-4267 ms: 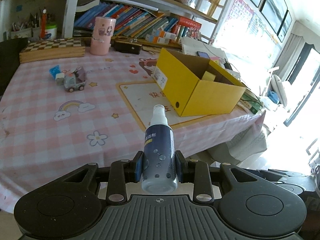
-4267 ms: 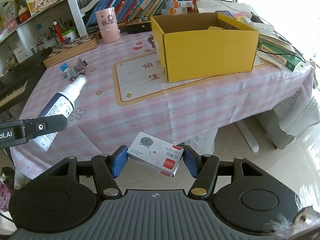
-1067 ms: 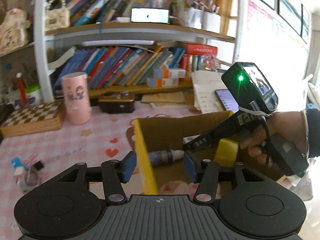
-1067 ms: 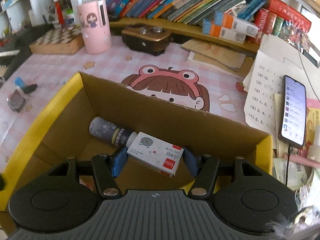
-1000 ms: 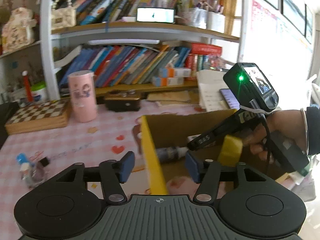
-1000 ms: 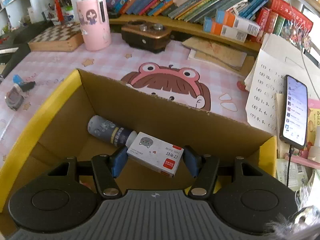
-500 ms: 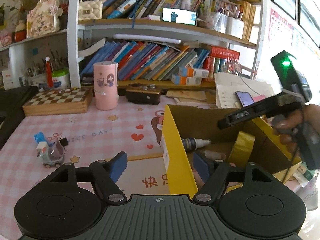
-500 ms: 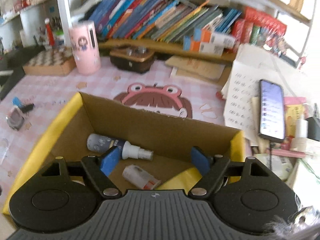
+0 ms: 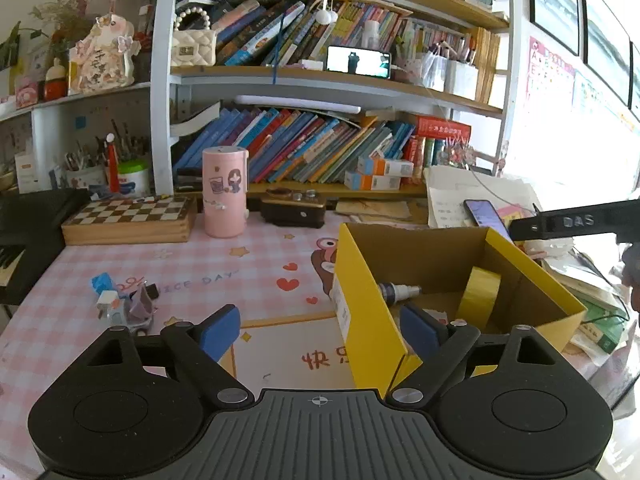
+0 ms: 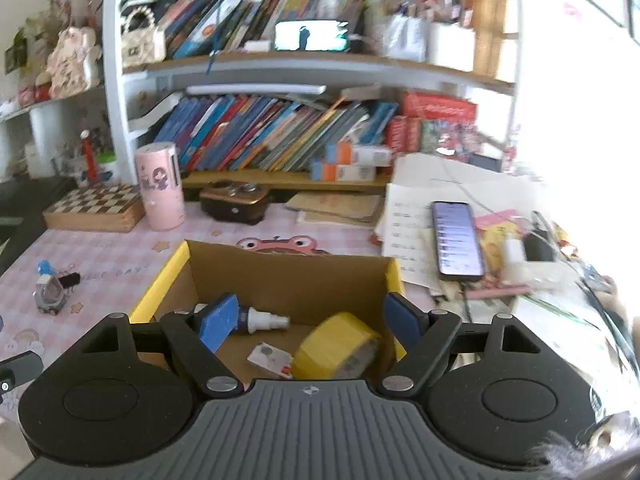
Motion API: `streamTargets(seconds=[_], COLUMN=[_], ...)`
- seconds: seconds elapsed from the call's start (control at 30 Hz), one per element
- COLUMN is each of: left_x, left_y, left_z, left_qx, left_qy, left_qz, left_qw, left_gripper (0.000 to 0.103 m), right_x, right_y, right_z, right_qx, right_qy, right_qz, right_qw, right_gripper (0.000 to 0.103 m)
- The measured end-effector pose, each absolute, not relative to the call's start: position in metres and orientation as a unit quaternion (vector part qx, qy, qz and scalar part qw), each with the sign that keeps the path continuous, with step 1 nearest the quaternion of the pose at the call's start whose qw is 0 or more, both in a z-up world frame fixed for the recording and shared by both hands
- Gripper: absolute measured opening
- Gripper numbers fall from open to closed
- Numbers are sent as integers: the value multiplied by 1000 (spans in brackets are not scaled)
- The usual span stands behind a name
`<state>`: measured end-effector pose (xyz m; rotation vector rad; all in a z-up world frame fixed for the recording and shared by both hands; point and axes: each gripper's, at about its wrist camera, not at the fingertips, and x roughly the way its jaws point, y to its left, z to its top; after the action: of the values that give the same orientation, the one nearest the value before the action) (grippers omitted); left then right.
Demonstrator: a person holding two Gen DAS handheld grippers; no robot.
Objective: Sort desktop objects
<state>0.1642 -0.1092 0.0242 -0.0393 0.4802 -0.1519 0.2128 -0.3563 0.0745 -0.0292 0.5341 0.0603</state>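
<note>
**Both items dropped in box; both claws empty**

Changes since earlier frames: the spray bottle (image 10: 260, 322), previously clamped in the left gripper (image 9: 320, 330), now lies on its side on the floor of the yellow cardboard box (image 9: 370, 312), nozzle toward the roll of yellow tape (image 10: 336, 346). The small white staple box (image 10: 270, 358), held by the right gripper (image 10: 310, 320) a second ago, now lies flat on the box floor just beside the tape. Both cameras have pulled back from the box; more shelf and table show.

Left gripper: jaws opening, wide apart, nothing between the pads. It points slightly downward at the box's near left corner, the yellow wall standing between the two fingers in view.

Right gripper: jaws opening, nothing gripped. It hangs above the box's open top, tilted down, view motion-blurred. One of its fingers juts in at the right edge of the left wrist view.

Still on the pink checked tablecloth (image 9: 224, 268): a toy car (image 9: 128, 310) with small bits beside it, well left of the box.
</note>
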Motion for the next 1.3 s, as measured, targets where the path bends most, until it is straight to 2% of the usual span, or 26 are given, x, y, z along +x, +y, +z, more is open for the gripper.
streamTargets(seconds=[0.67,1.3], left_x=[103,51], left_y=[-63,-18], left_z=[7,-9], left_qx=[12,41], left_qy=[258,300], left_qz=[-132,-160], left_qw=[957,940], left_gripper=[92,92], right_x=[81,14], right_y=[-300,-204], right_z=[28,-9], right_qx=[54,45], right_qy=[294,354], right_qz=[-84,-36], right_qw=[951,933], right_gripper=[79,79])
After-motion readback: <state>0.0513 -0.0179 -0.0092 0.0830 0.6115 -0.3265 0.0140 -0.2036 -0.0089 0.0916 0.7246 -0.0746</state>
